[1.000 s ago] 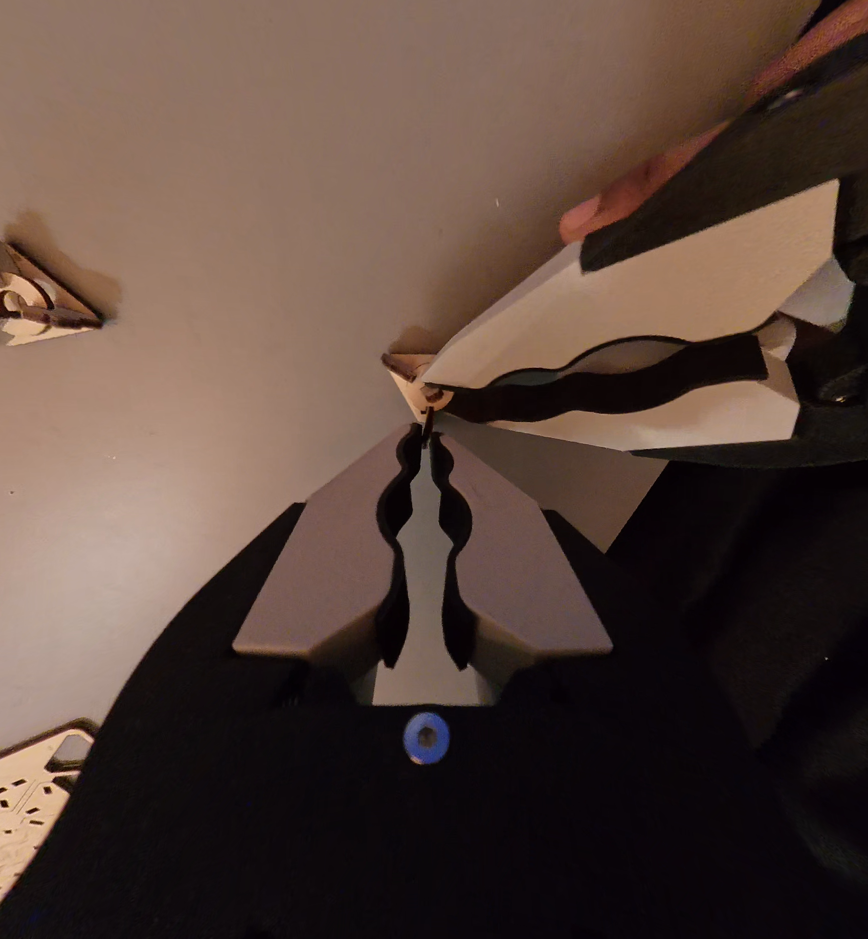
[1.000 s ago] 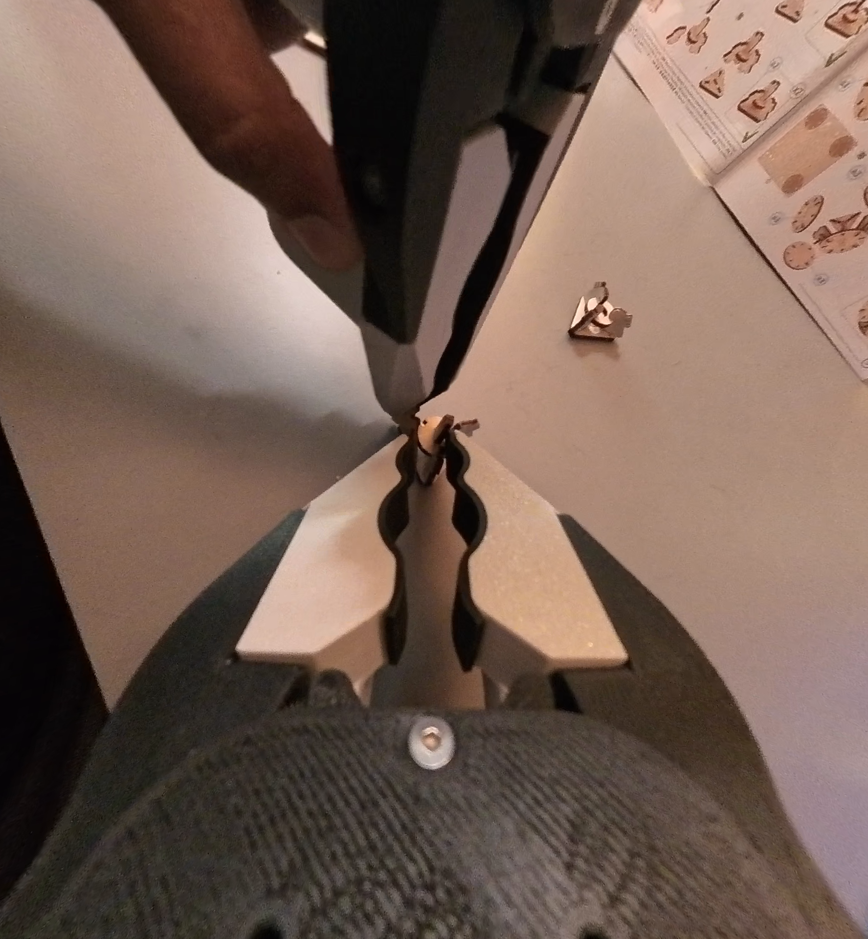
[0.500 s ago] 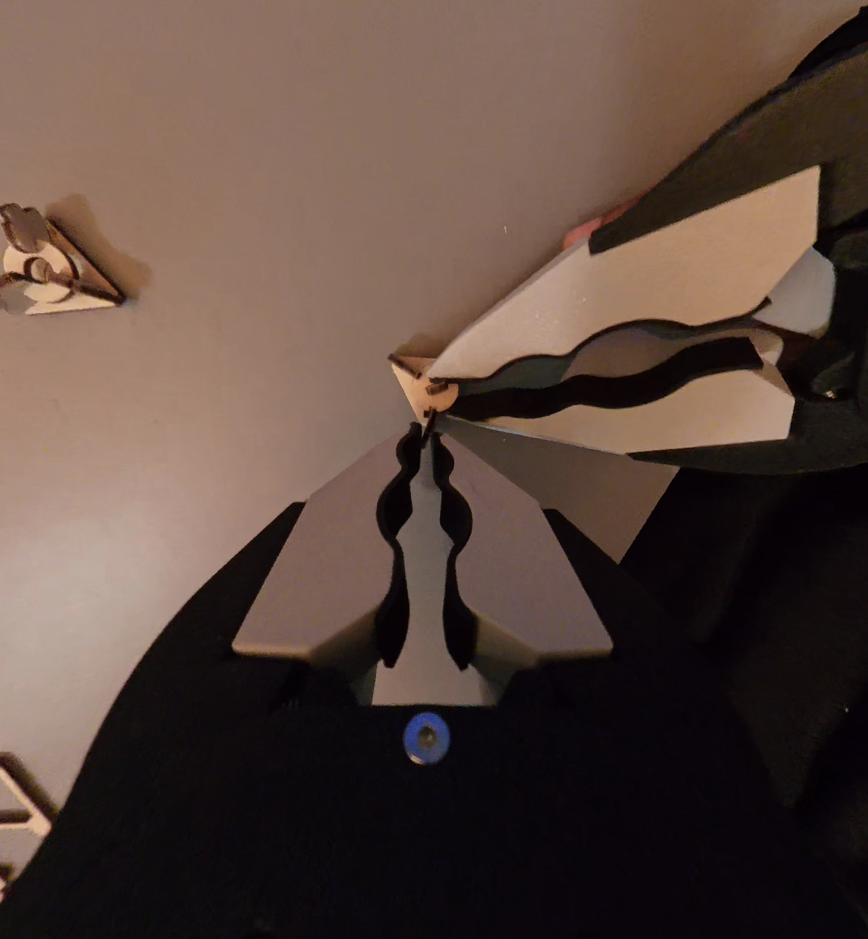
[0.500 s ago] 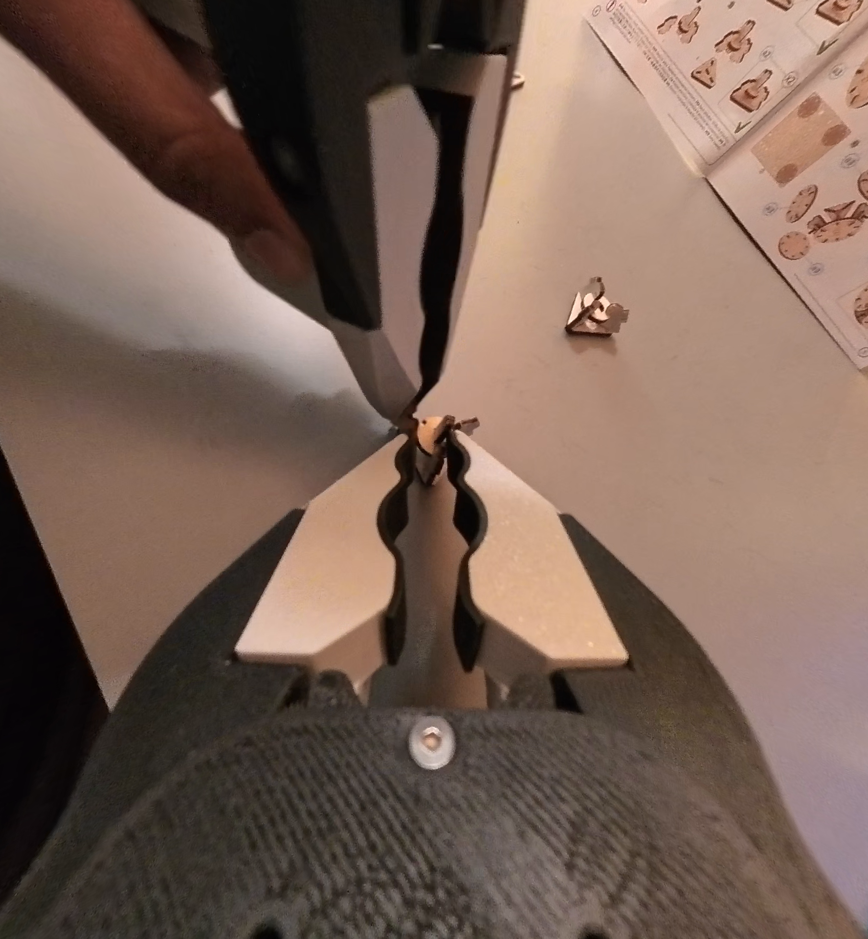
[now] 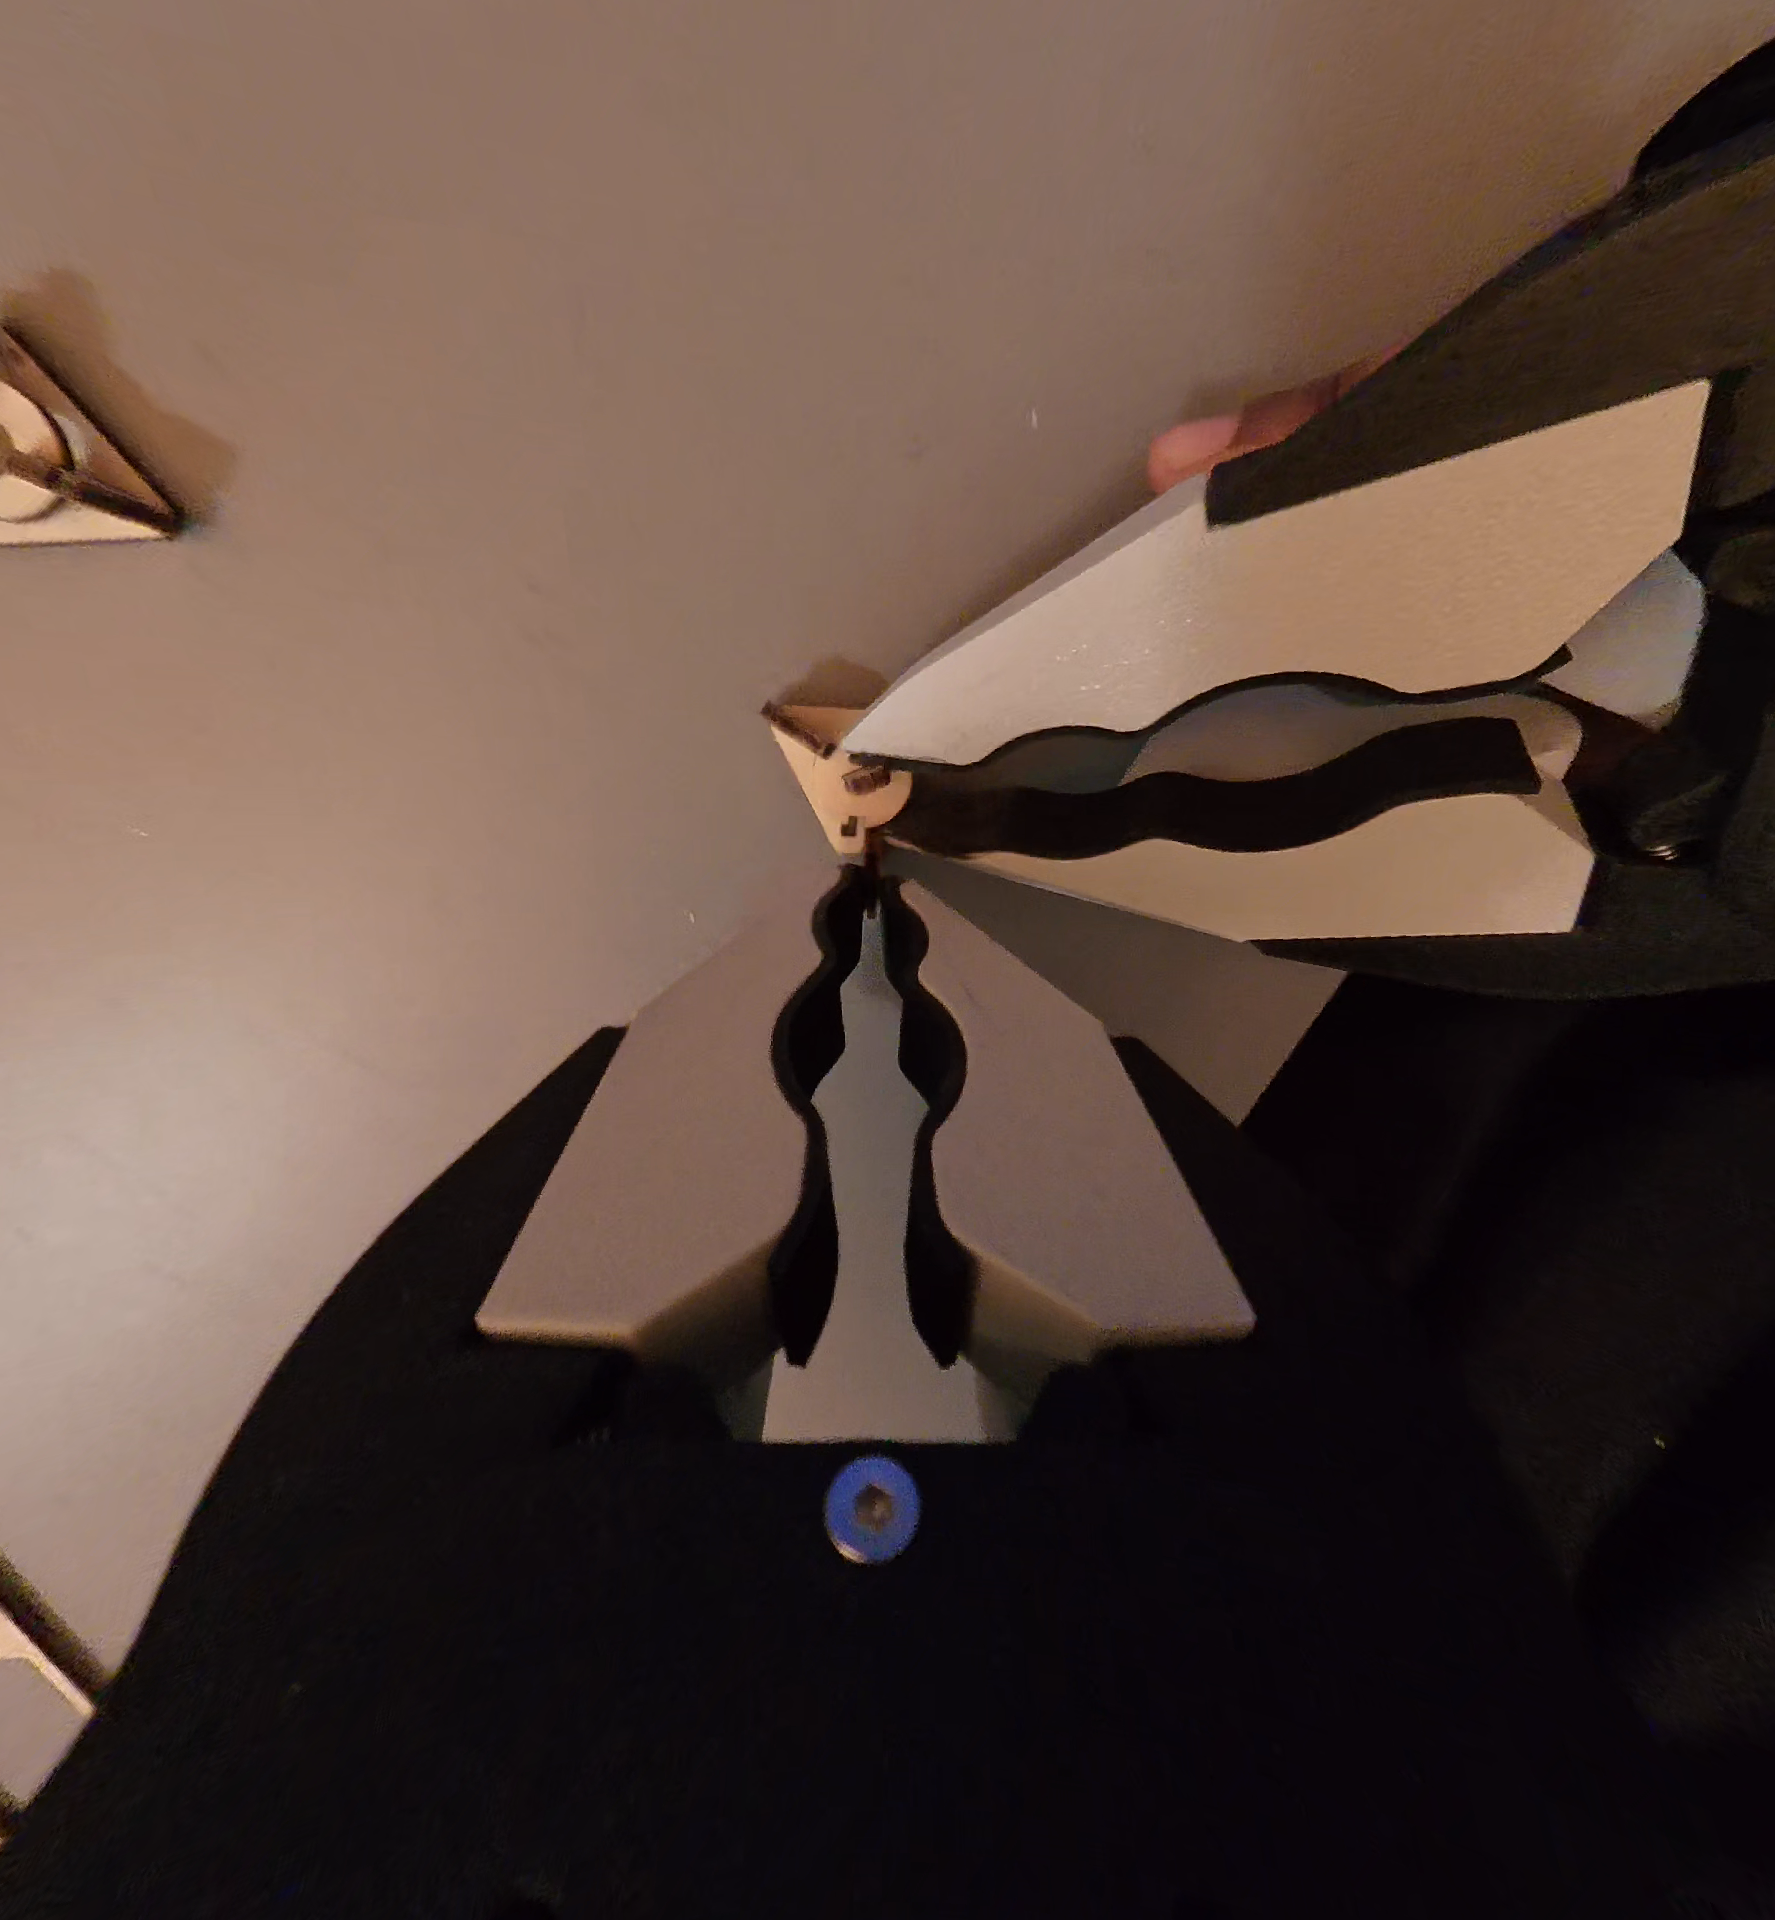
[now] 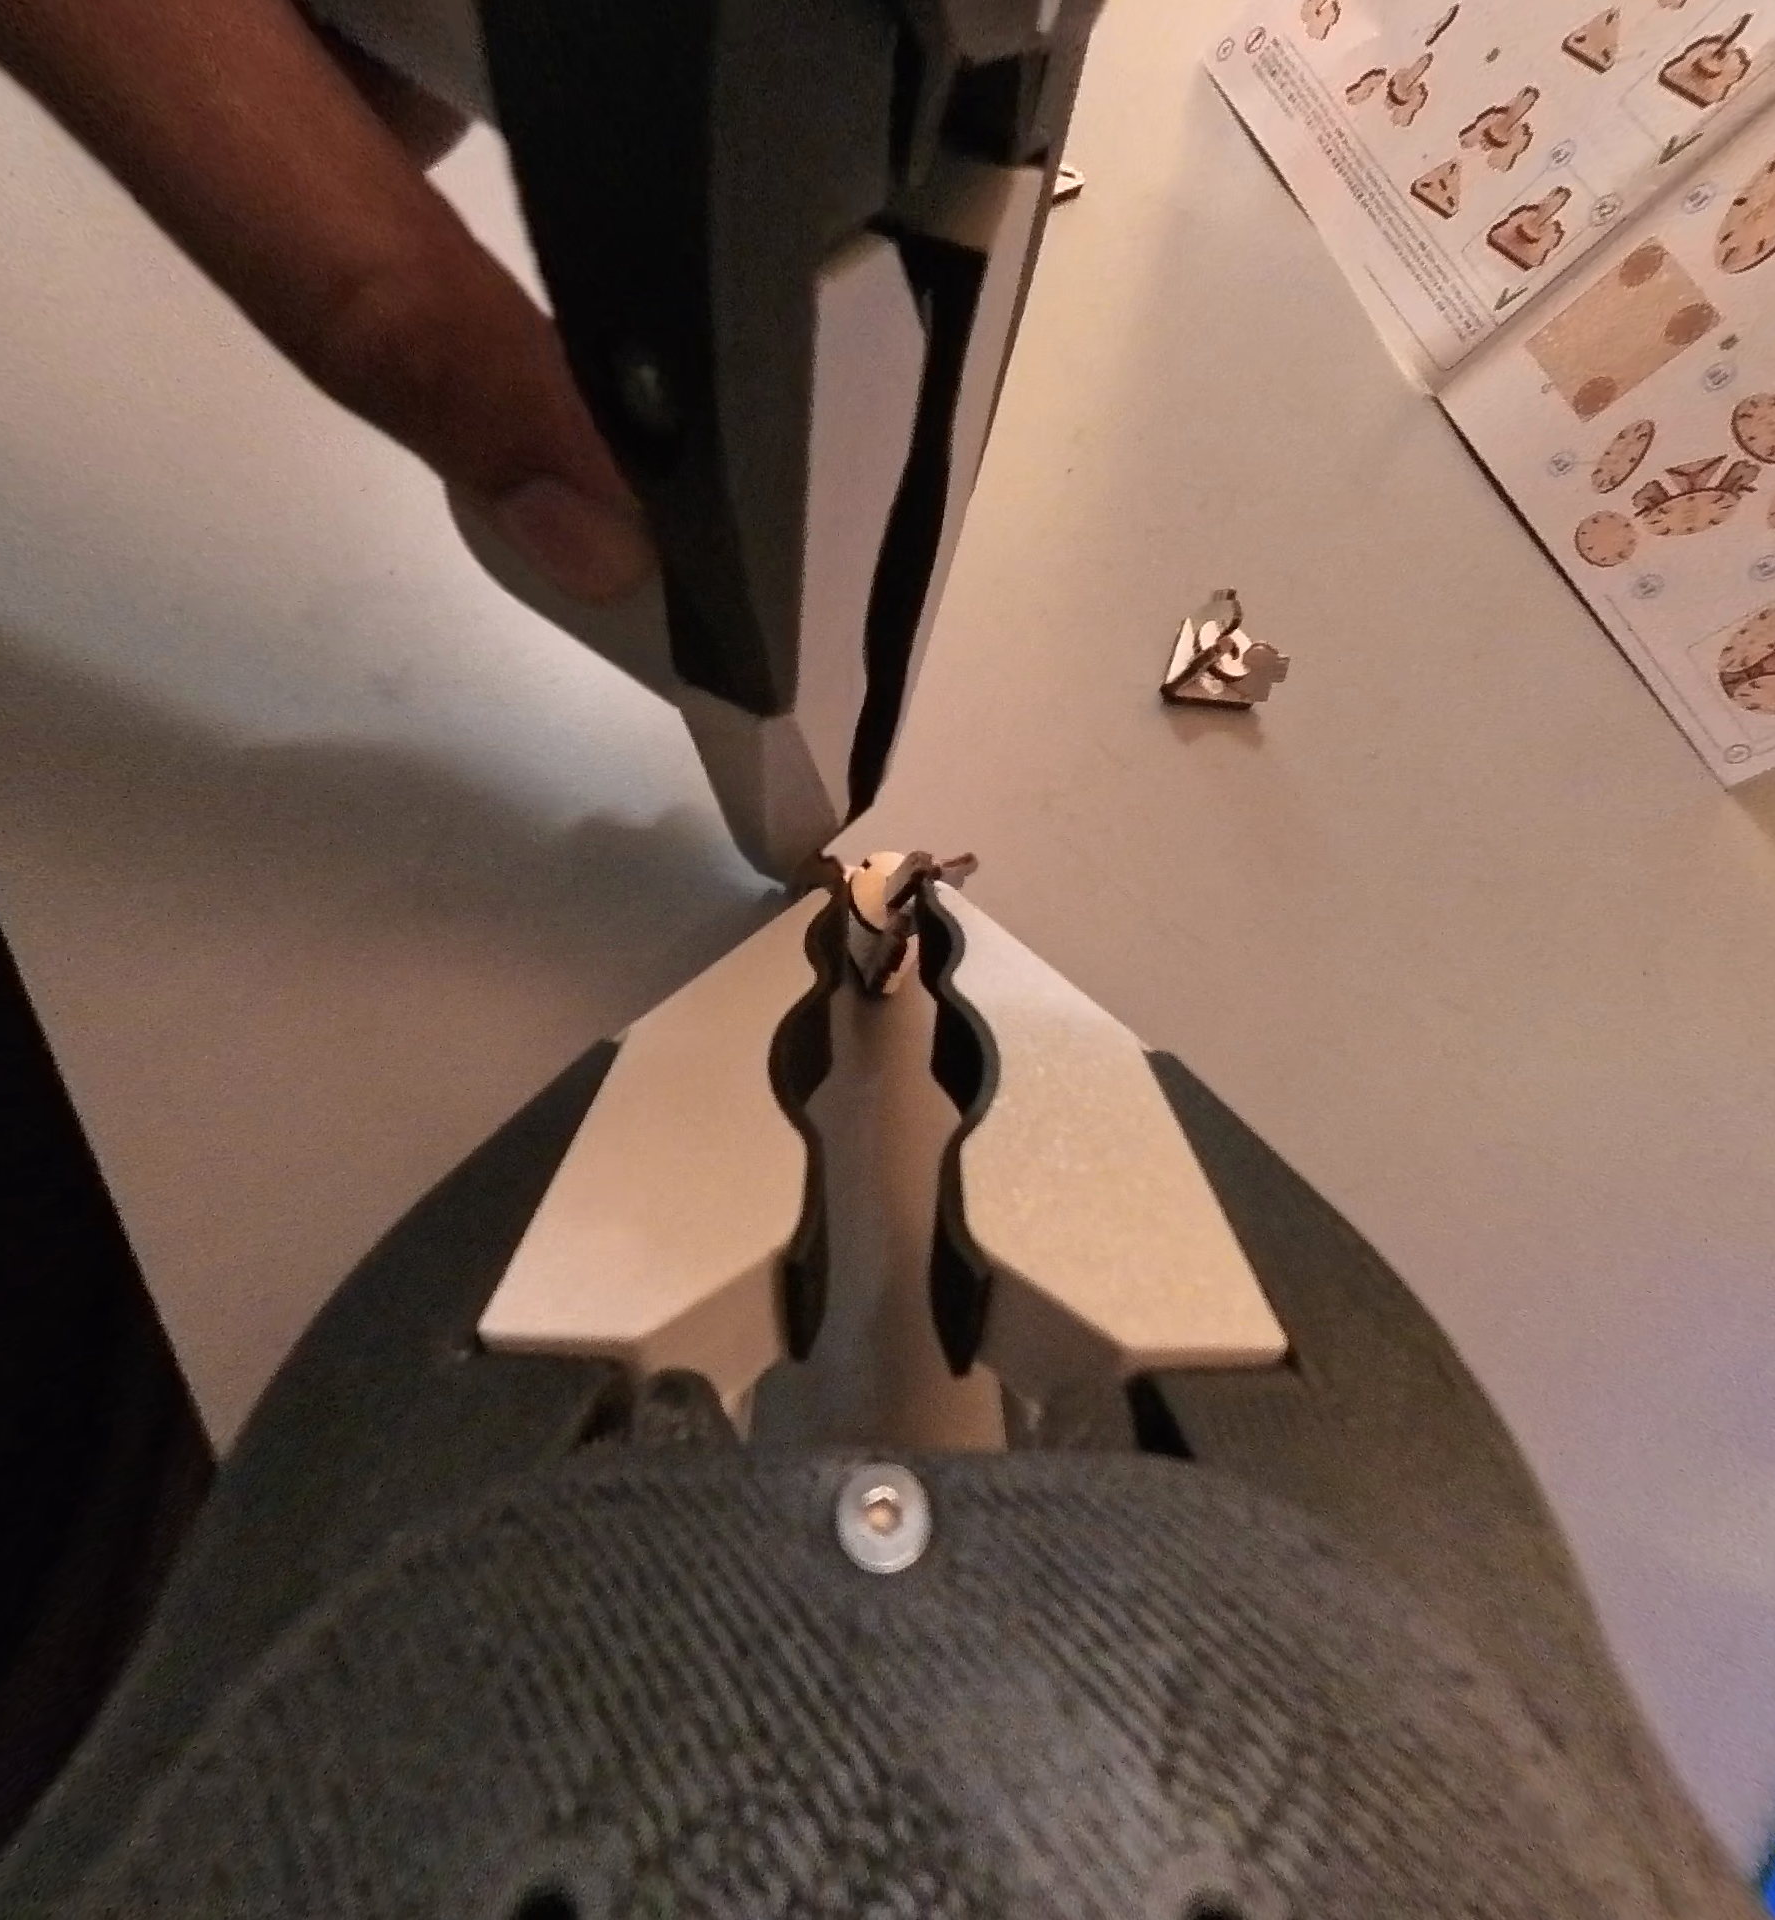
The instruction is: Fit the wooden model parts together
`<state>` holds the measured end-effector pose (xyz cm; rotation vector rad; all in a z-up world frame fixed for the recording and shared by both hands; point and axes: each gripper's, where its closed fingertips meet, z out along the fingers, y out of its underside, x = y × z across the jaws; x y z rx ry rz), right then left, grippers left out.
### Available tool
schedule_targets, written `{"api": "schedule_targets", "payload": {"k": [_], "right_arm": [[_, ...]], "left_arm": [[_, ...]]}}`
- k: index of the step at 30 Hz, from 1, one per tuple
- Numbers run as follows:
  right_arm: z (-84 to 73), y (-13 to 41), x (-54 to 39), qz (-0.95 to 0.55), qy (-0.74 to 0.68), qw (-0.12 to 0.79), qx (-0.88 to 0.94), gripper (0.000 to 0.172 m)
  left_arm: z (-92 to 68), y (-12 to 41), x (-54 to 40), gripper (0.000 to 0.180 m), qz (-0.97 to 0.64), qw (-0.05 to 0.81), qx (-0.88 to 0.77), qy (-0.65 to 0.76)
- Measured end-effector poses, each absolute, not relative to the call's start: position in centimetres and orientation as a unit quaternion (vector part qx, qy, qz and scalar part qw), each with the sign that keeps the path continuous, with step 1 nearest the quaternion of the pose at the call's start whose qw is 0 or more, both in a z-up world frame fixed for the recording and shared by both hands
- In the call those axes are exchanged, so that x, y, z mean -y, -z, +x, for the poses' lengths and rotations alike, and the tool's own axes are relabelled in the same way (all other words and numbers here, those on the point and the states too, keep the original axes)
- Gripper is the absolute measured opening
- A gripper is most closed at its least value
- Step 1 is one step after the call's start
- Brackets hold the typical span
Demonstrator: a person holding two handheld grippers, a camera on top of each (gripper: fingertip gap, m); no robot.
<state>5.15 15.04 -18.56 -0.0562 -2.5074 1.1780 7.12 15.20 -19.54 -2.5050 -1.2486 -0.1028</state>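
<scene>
Seemingly right gripper pinching wooden assembly, long axis along jaws, left gripper abutting

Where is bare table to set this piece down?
Bare table runs right of the right jaws, between them and the loose wooden triangle, short of the instruction sheet. In the left view, the stretch between the triangle and the jaw tips is free too. It is crowded where both jaws meet, and by the hand.

A wooden assembly lies on the table (left of the instruction sheet).
</scene>
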Motion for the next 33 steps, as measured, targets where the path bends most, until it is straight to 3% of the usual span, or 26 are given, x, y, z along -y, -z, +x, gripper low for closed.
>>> {"api": "schedule_targets", "payload": {"k": [8,14,22,33], "right_arm": [[5.5,17.1,-15.1,-0.024,-0.462,0.144,0.875,0.025],[4.6,14.1,-16.2,-0.059,-0.534,0.115,0.836,0.02],[6.7,13.1,-15.5,-0.052,-0.583,0.002,0.811,0.026],[7.3,11.6,-15.6,-0.08,-0.629,-0.118,0.764,0.014]], "left_arm": [[7.5,19.1,-14.8,0.0,-0.879,0.17,0.442,0.05],[7.5,18.3,-14.4,0.0,-0.876,0.185,0.444,0.042],[7.9,14.9,-16.1,0.0,-0.854,0.306,0.411,0.087],[7.6,12.5,-17.1,0.0,-0.8,0.433,0.38,0.167]]}}
